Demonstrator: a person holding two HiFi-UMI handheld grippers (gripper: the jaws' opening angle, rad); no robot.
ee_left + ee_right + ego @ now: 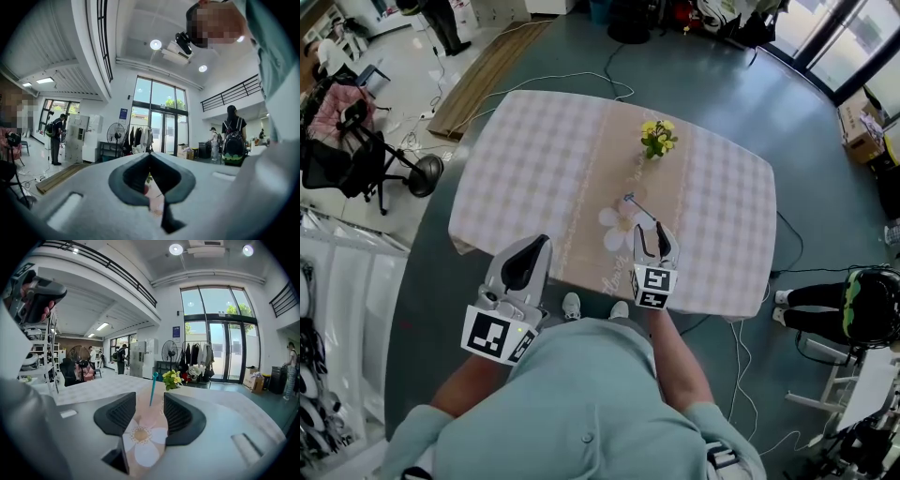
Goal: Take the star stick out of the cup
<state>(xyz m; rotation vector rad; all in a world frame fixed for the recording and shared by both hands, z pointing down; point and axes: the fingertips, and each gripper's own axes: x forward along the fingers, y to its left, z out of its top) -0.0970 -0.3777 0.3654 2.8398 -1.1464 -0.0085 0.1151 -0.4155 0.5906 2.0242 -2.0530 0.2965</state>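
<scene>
The star stick (pixel 637 205) is seen as a thin teal rod with a small knob at its upper end; the star shape cannot be made out at this range. It is stood nearly upright (pixel 152 390), with a slight lean. It is placed on the near side of the yellow flowers (pixel 657 139), apart from them, and in the right gripper view it is seen just left of them (pixel 172 379). The cup is perhaps clear-walled, as it cannot be made out around the stick's foot.

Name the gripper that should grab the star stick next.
Right. The right gripper has its open jaws lined up on the star stick straight ahead; the left gripper, jaws together, sits off to the side.
</scene>
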